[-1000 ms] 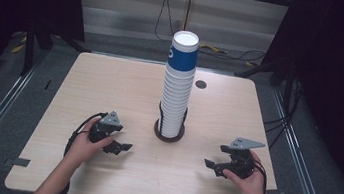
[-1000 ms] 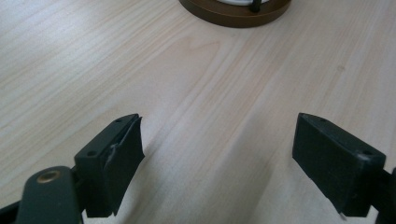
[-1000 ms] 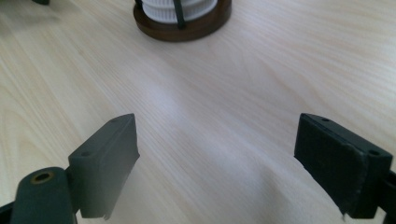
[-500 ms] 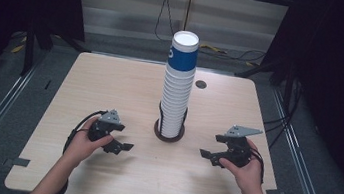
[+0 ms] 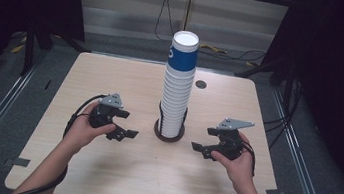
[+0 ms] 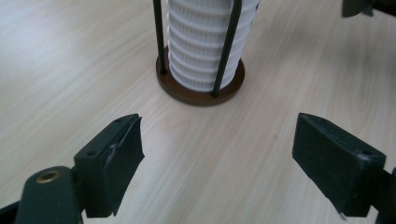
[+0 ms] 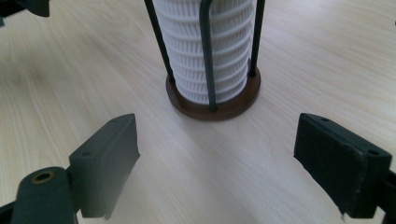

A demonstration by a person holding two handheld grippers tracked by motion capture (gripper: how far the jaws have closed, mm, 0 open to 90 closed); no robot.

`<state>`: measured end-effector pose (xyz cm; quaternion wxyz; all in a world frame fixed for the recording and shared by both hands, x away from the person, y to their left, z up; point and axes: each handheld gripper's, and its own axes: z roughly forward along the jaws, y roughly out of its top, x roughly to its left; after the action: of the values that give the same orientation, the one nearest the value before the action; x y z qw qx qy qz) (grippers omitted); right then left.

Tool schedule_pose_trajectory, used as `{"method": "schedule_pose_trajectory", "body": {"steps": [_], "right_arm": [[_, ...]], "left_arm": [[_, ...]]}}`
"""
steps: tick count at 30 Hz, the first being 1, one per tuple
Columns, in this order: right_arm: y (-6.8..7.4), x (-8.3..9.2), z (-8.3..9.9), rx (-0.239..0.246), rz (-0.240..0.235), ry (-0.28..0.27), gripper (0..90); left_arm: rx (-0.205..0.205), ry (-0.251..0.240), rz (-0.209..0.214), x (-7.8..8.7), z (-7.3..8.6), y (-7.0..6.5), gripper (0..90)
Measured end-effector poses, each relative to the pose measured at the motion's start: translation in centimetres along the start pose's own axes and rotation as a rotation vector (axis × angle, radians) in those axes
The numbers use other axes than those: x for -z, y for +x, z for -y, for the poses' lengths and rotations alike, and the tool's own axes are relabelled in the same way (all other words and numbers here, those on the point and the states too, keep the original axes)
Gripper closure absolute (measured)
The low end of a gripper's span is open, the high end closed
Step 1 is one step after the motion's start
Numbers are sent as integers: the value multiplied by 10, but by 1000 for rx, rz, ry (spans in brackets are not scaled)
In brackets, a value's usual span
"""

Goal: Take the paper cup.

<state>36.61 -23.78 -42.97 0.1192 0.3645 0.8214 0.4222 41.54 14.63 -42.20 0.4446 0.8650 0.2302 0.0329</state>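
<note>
A tall stack of white ribbed paper cups (image 5: 176,97), the top one with a blue band, stands upright in a wire holder on a round brown base (image 5: 169,135) at the table's middle. The stack (image 6: 205,42) and its base (image 6: 201,91) lie ahead of my left gripper (image 6: 217,161), which is open and holds nothing. My left gripper (image 5: 123,126) is left of the base, a short way off. My right gripper (image 5: 207,142) sits to the right of the base, also open and empty. In the right gripper view (image 7: 215,163) the stack (image 7: 208,46) stands straight ahead.
The wooden table (image 5: 98,178) has a small dark round spot (image 5: 201,84) behind the stack on the right. Tape marks sit at the near corners (image 5: 17,162). Cables trail from both grippers. Beyond the table's edges lie dark floor and metal rails.
Both grippers have moved inward toward the cup stack's base, the right one more than the left. Jaws stay open. The stack has not moved.
</note>
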Motion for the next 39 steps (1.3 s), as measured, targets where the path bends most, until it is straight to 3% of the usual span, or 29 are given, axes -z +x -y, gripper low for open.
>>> {"method": "schedule_pose_trajectory", "body": {"steps": [8,19,26,29,35,39], "right_arm": [[1,-5,-16,3,-5,-7,129],[2,-8,-33,25,1,-14,129],[4,-7,-48,49,-22,-23,129],[5,-8,-55,70,-30,3,128],[5,-7,-65,76,-39,-9,128],[5,-5,-72,75,-43,-20,128]], "left_arm": [[7,-7,12,11,-32,0,161],[-50,3,19,20,-75,-6,163],[-57,-12,23,26,-100,-4,164],[-66,-12,20,29,-113,-4,164],[-102,-8,20,34,-135,-9,163],[-106,-12,22,35,-148,-11,161]]}}
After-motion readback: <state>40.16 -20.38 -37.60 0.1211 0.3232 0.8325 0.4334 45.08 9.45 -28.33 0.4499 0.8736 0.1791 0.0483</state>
